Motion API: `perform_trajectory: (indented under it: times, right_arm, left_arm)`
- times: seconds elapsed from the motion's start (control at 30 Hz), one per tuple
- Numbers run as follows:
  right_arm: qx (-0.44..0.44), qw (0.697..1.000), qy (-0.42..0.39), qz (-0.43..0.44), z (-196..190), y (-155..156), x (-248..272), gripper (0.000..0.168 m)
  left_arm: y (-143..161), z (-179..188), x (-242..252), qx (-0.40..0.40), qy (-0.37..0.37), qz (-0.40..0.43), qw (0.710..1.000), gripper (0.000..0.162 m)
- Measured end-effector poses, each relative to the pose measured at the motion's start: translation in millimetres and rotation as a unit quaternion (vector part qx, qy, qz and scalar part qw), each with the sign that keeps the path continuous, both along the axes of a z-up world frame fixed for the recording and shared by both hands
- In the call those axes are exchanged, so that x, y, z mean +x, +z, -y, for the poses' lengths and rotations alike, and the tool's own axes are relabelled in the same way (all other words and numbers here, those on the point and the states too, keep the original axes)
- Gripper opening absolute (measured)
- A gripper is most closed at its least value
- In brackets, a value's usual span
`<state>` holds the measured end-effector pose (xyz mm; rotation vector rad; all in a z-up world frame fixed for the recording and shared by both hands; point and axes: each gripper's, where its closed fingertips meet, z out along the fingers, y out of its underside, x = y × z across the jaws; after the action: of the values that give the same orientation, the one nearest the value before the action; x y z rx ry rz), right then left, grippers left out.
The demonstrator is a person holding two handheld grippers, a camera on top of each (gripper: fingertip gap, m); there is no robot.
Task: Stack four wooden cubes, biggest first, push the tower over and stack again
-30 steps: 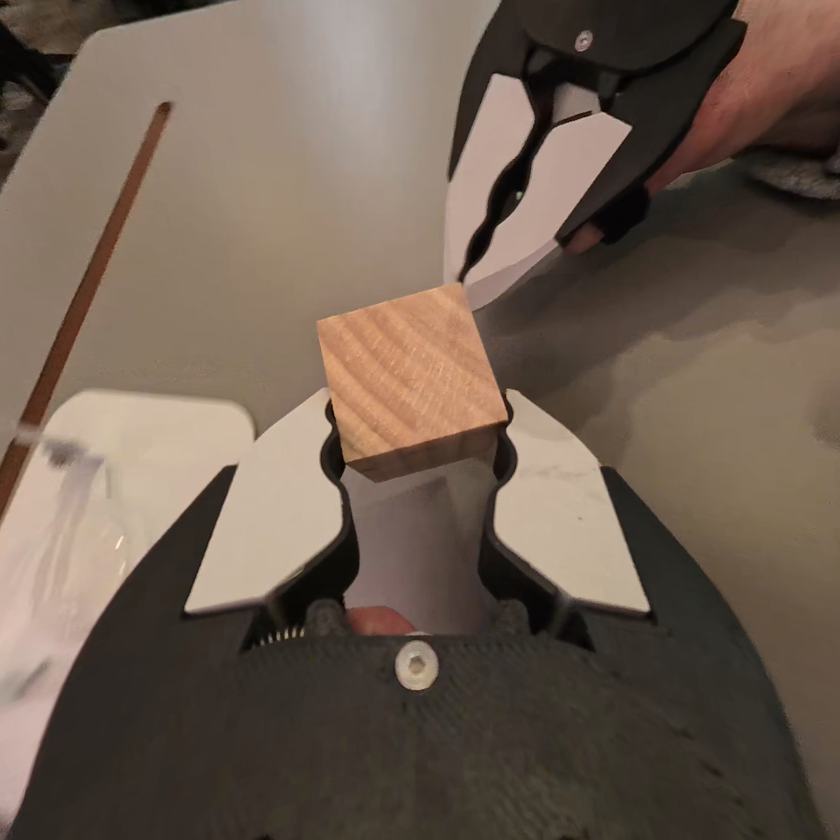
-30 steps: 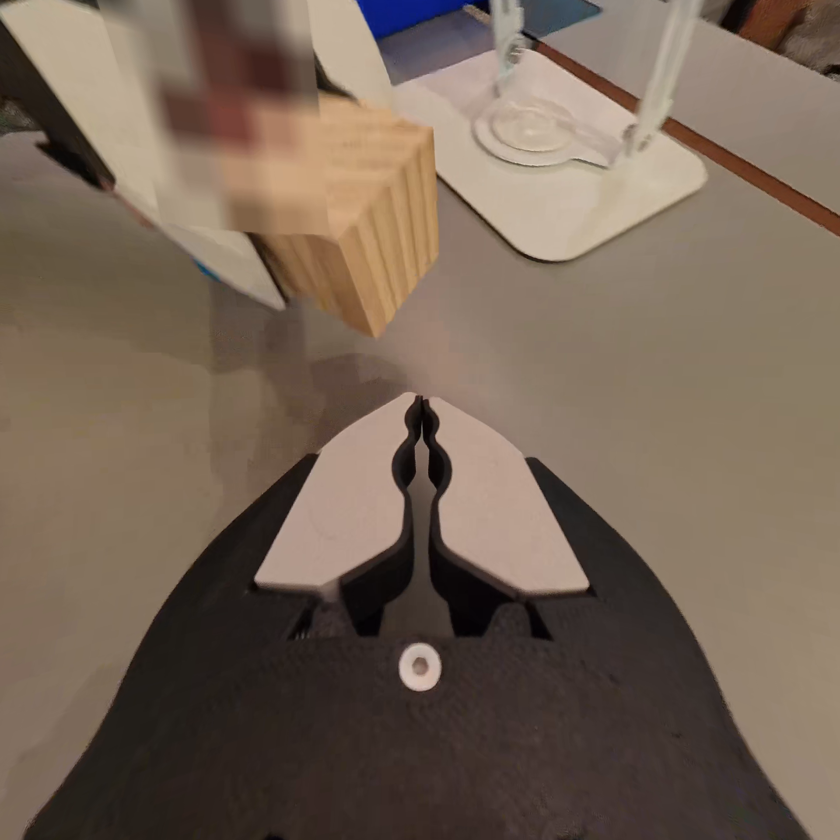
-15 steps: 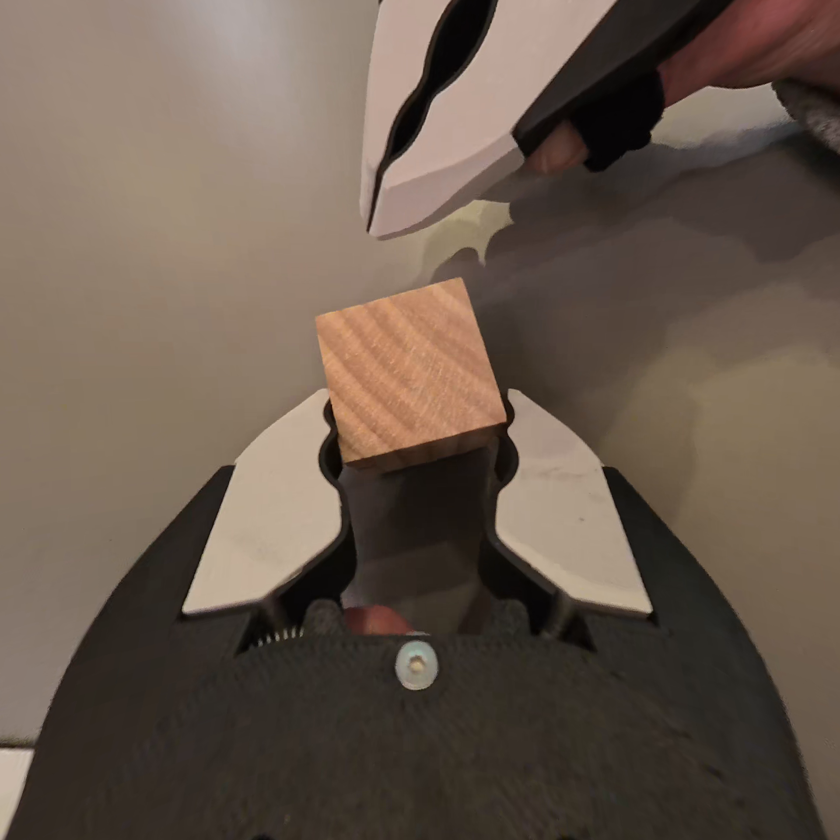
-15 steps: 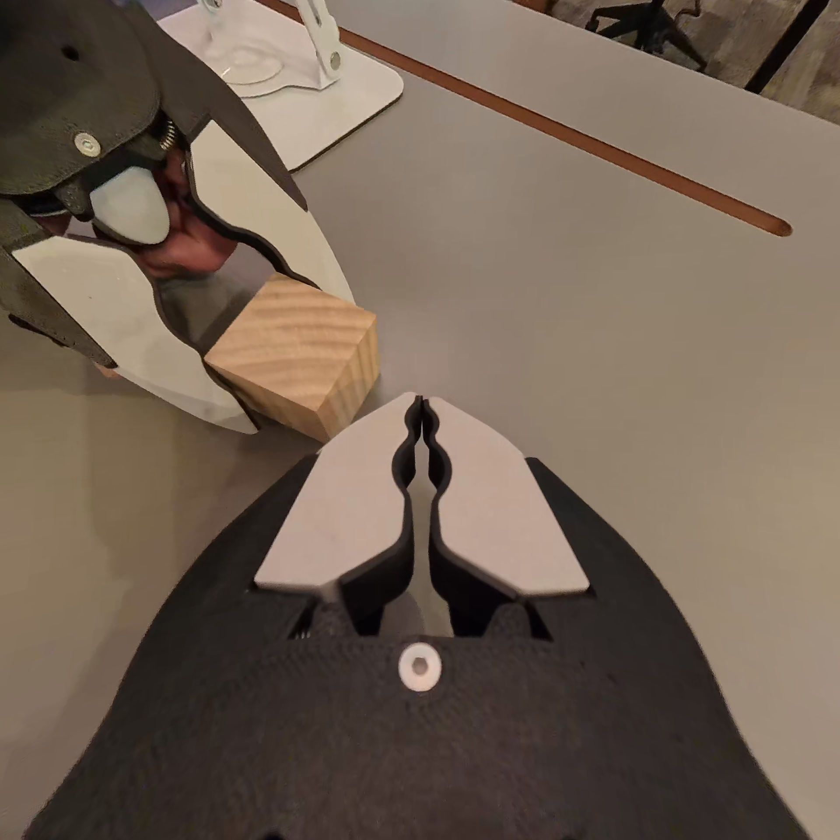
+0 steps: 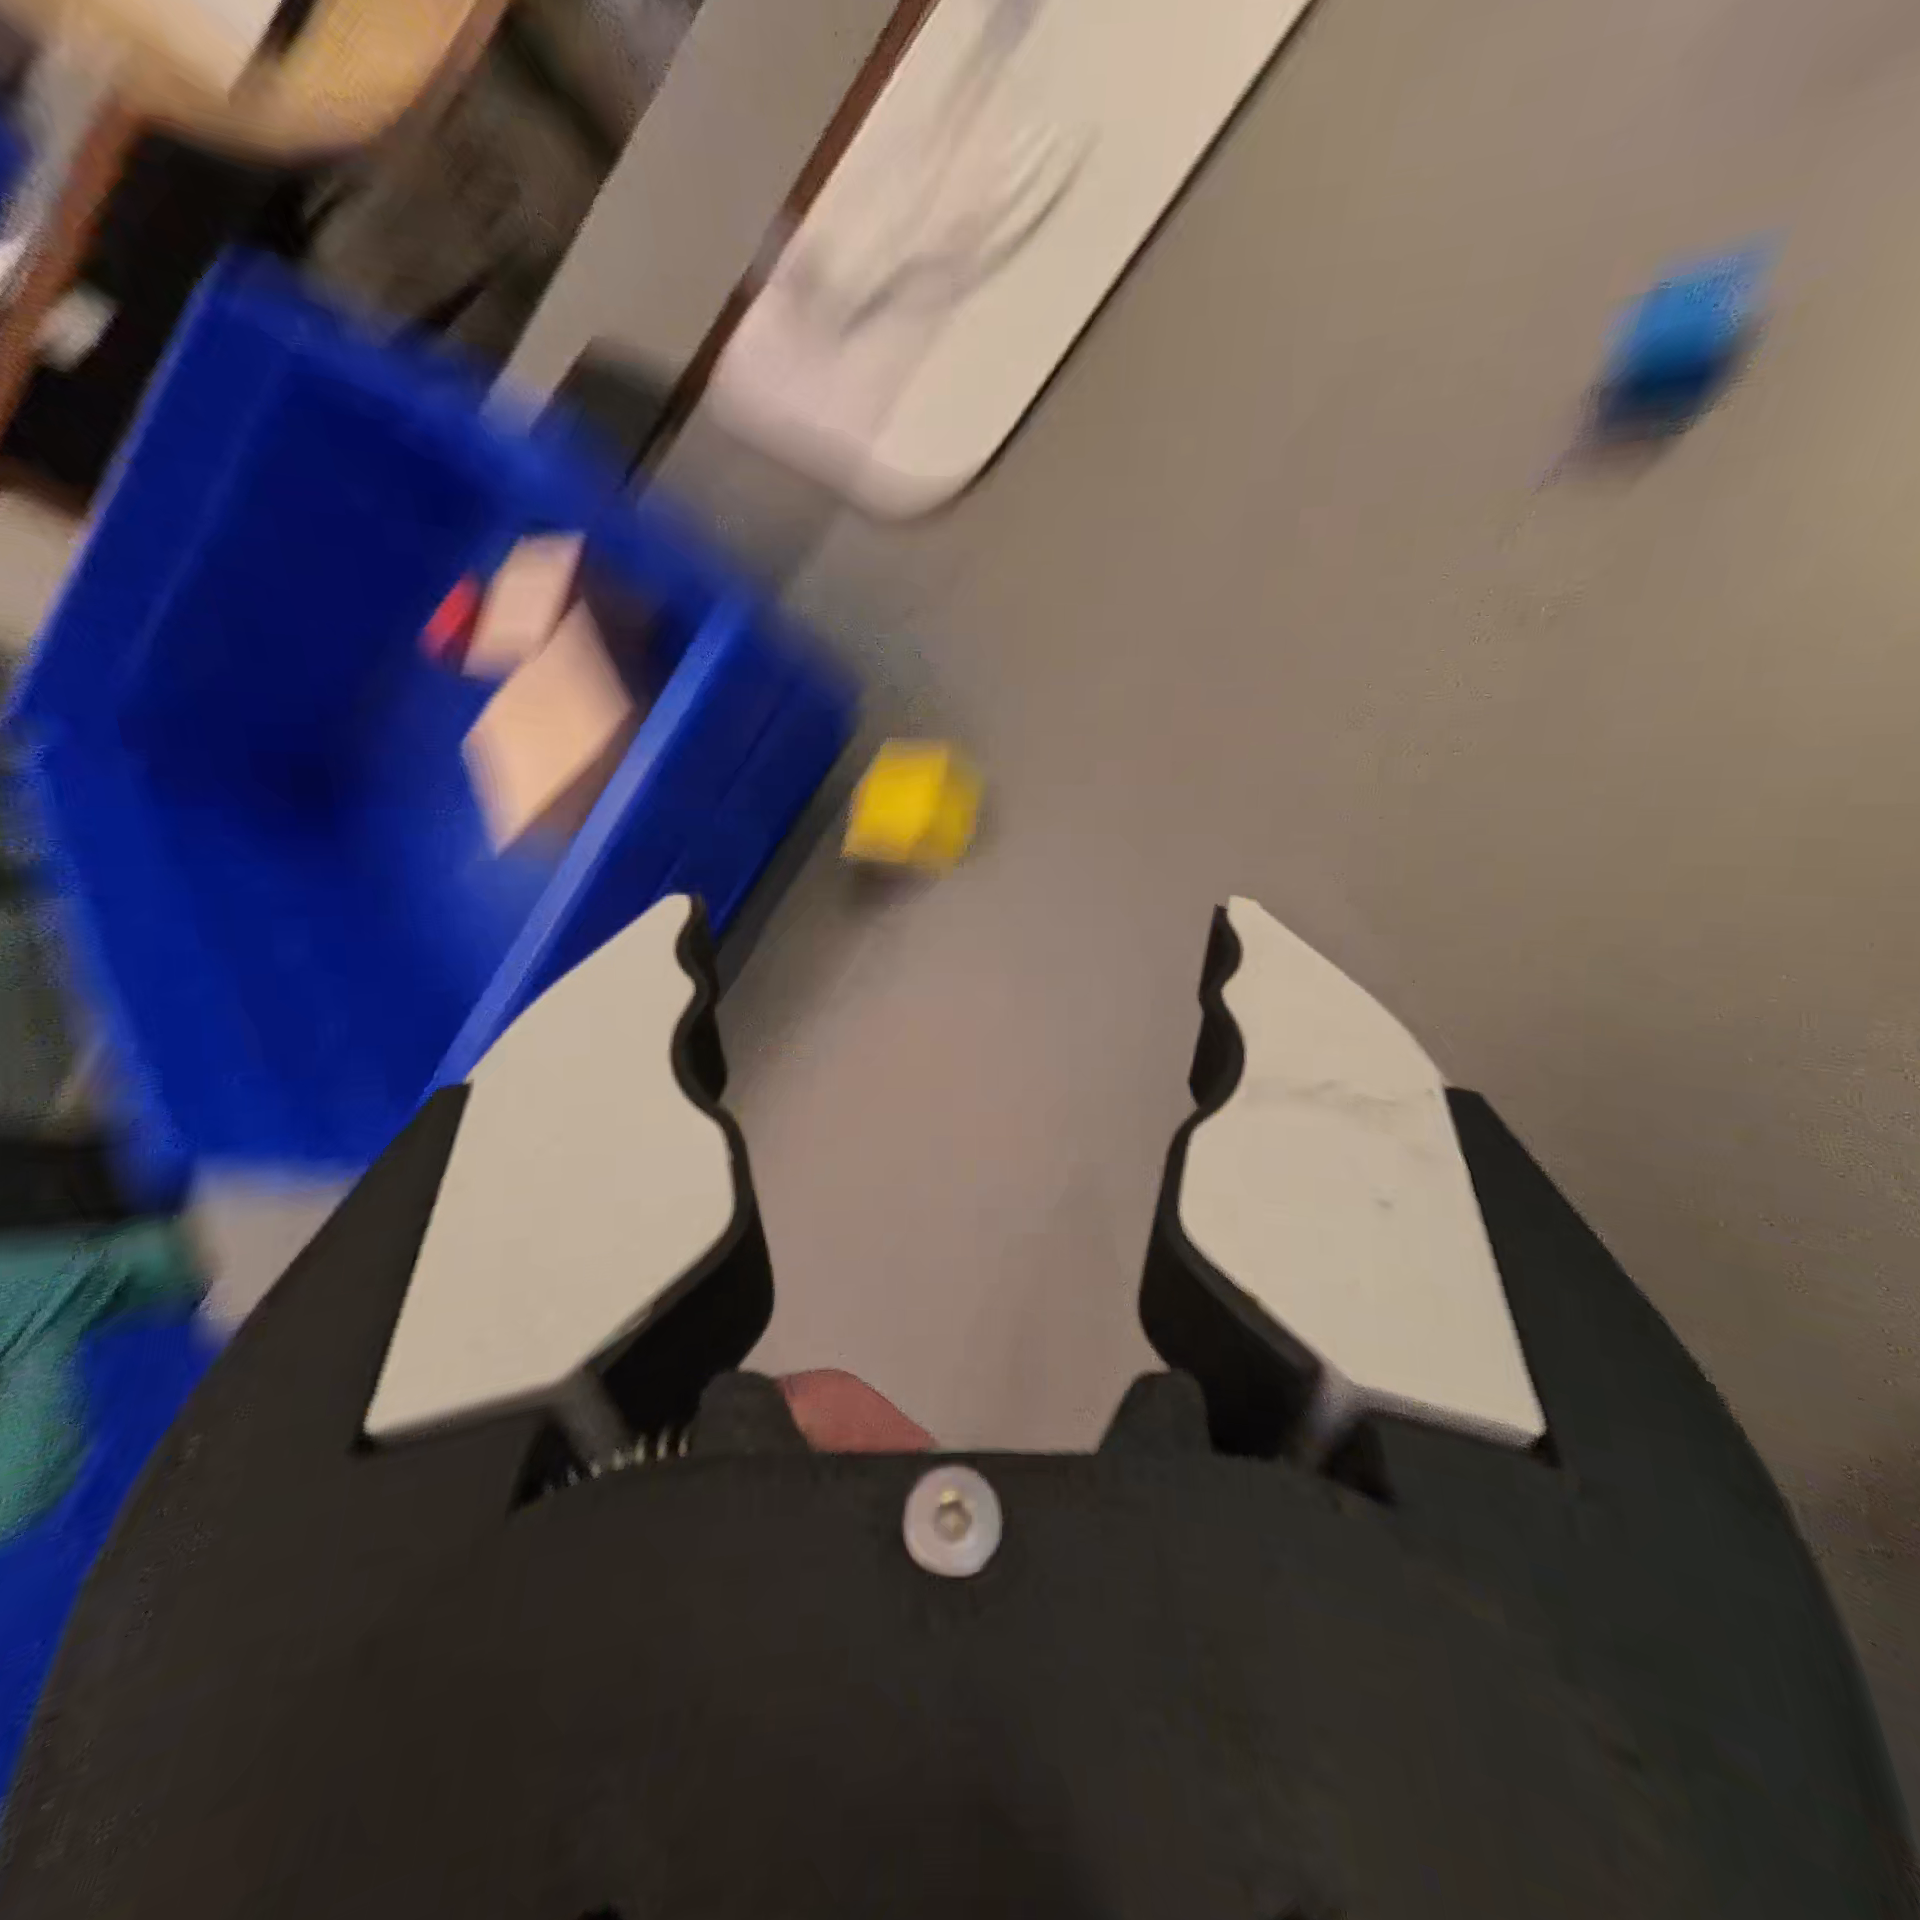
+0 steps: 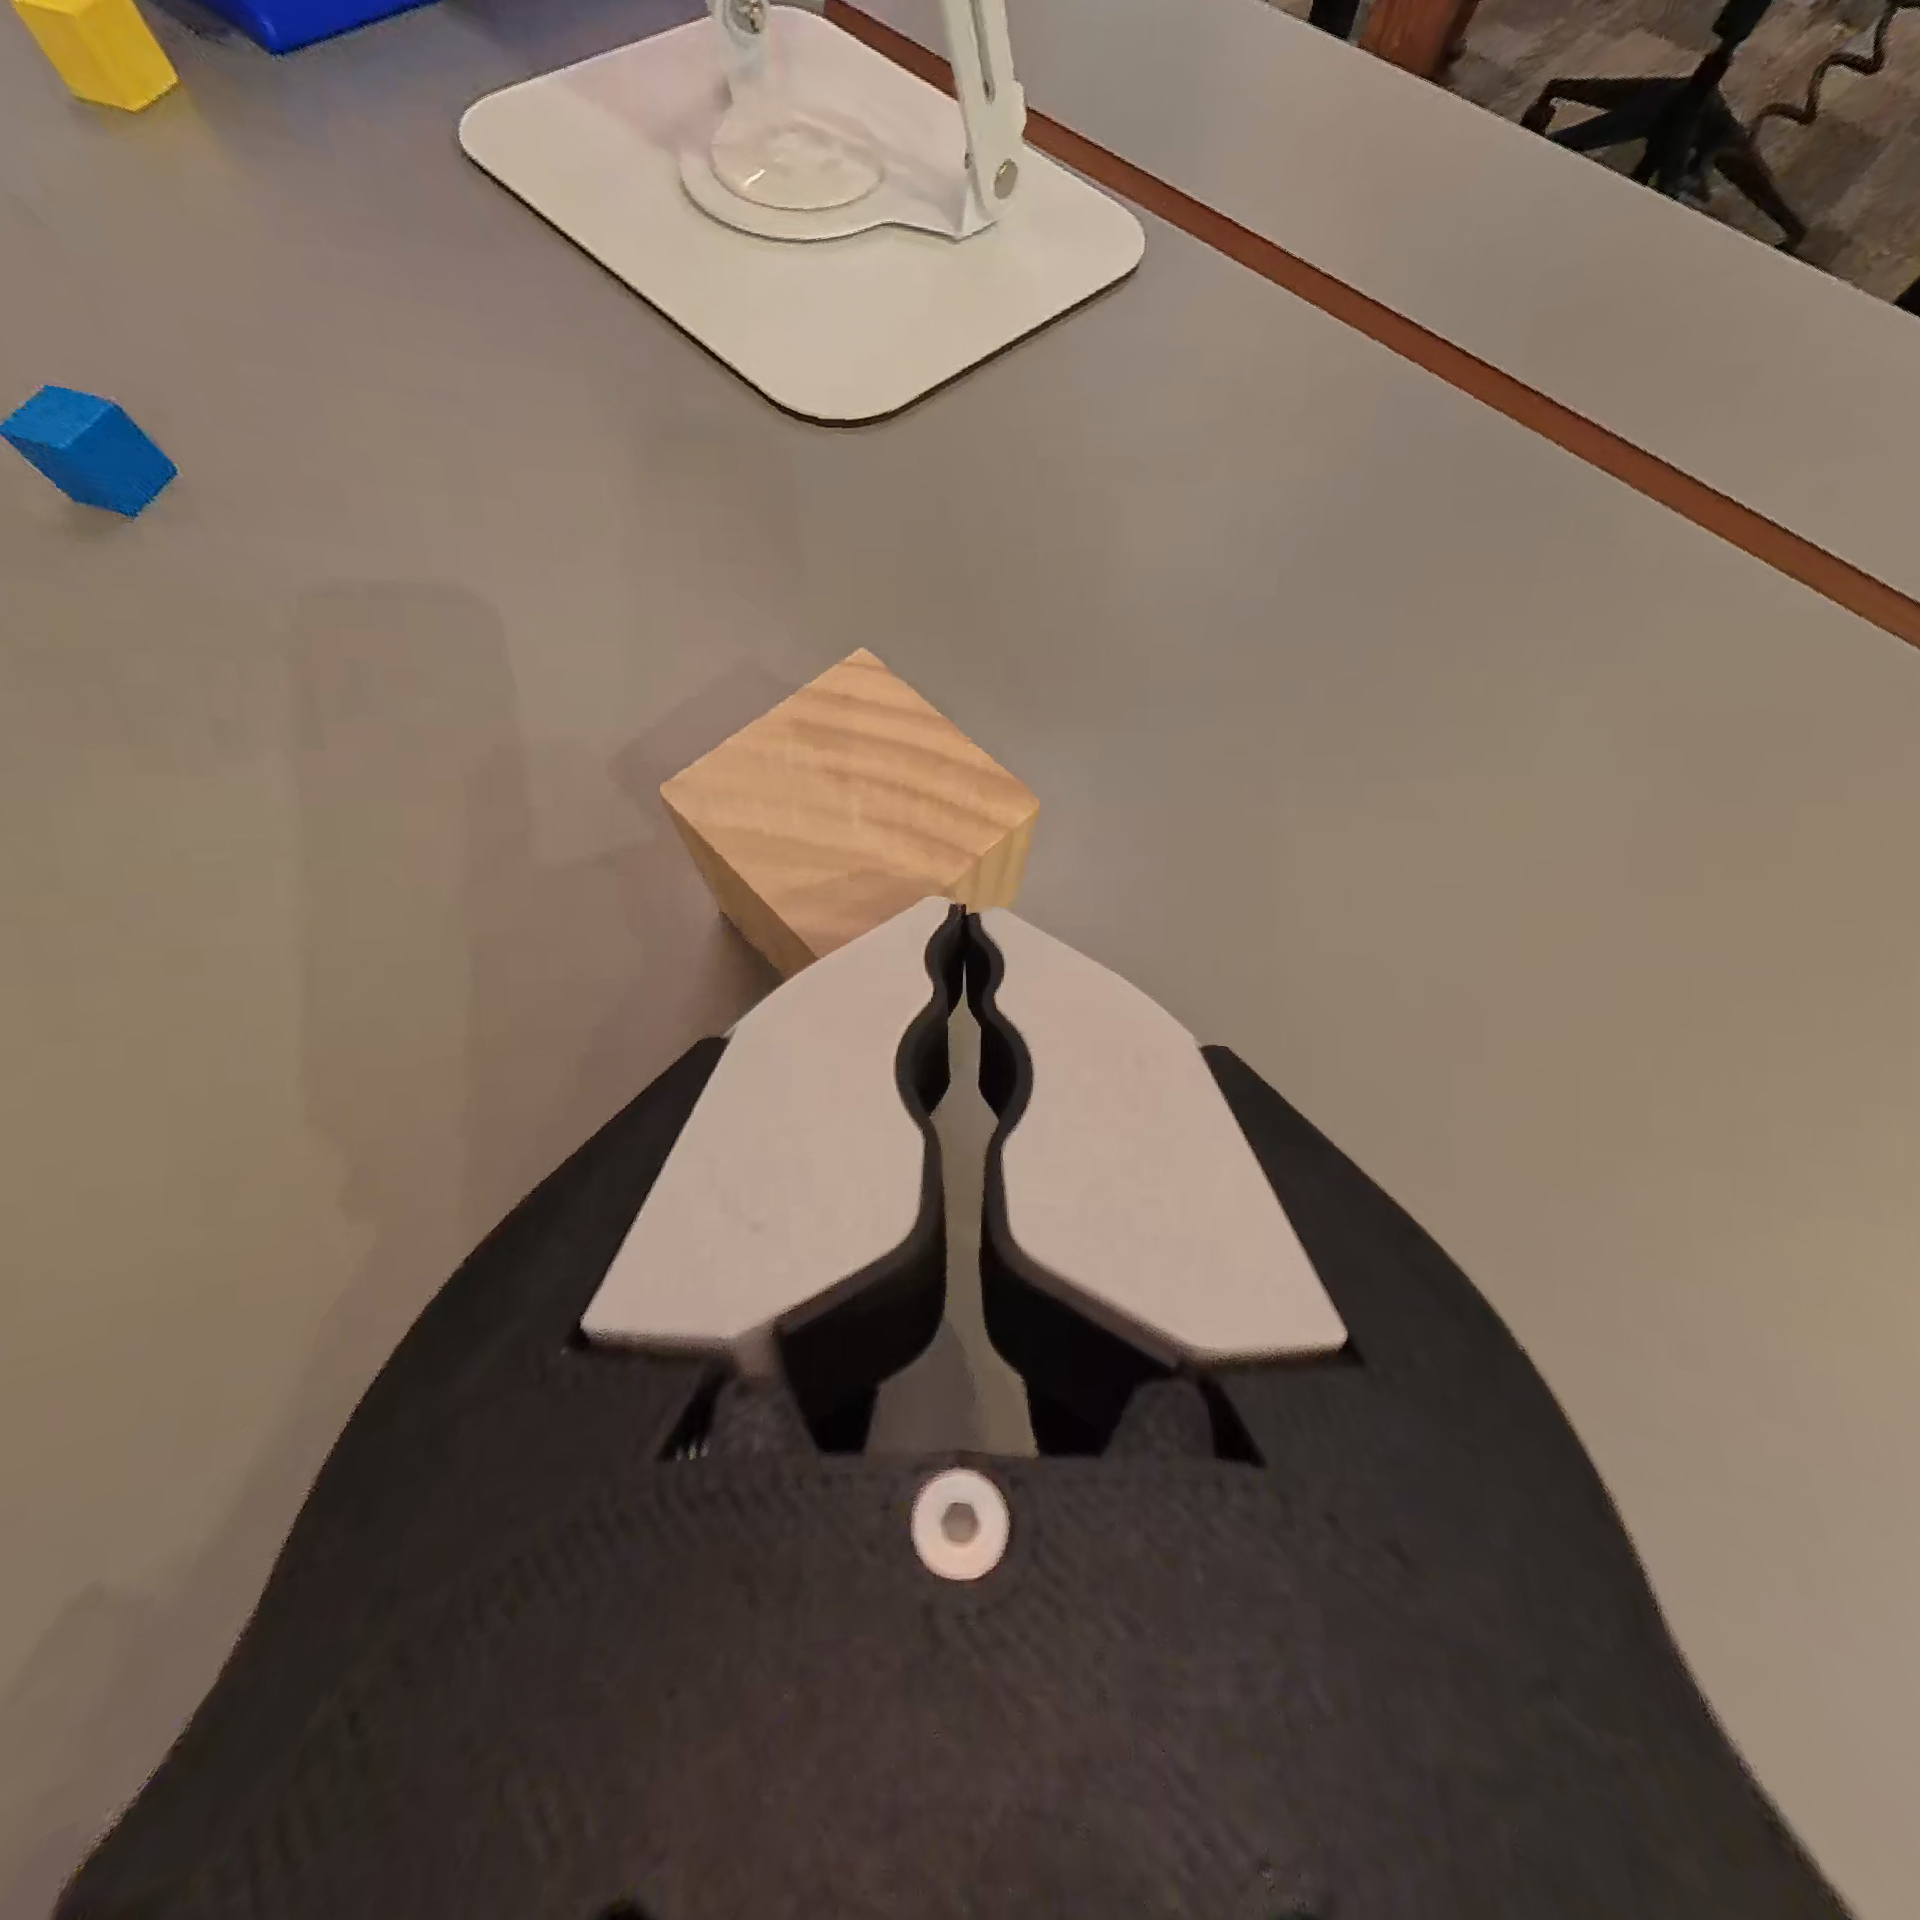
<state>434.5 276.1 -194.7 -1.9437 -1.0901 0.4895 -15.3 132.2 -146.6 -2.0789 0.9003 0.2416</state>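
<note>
The grey table (image 6: 1351, 727) fills both views. Taking the white base plate (image 6: 852, 312) as the marker: it lies toward the table's far side, just short of a brown strip (image 6: 1455, 353) that runs across the top, and carries a clear stand with a white arm.

The blue bin (image 5: 260, 779) sits off to the plate's side in the left wrist view, badly blurred — pale blocks (image 5: 540, 707) lie inside it, their number unclear.

The left gripper (image 5: 956, 914) has its jaws spread wide with nothing between them, only bare table, and it points roughly toward the plate's near end.

The right gripper (image 6: 958, 912) has its fingertips pressed together, empty, tips just beside the near edge of the plain wooden cube (image 6: 847, 800); whether they touch it cannot be told. That cube rests on the table, alone, on the near side of the plate and well apart from it.

A blue cube (image 6: 88, 449) lies to the plate's left, nearer the camera; a yellow cube (image 6: 99, 47) sits further left of the plate, close to the bin.
</note>
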Motion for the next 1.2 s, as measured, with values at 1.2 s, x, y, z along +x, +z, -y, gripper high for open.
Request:
perform_trajectory:
  times: [1.2]
  right_arm:
    - [-0.015, 1.0, -0.005, -0.016, -4.8, -5.2, 10.1, 0.0]
  left_arm:
    - [-10.8, -132.9, 425.4, -0.121, -0.4, 0.129, 0.9, 0.048]
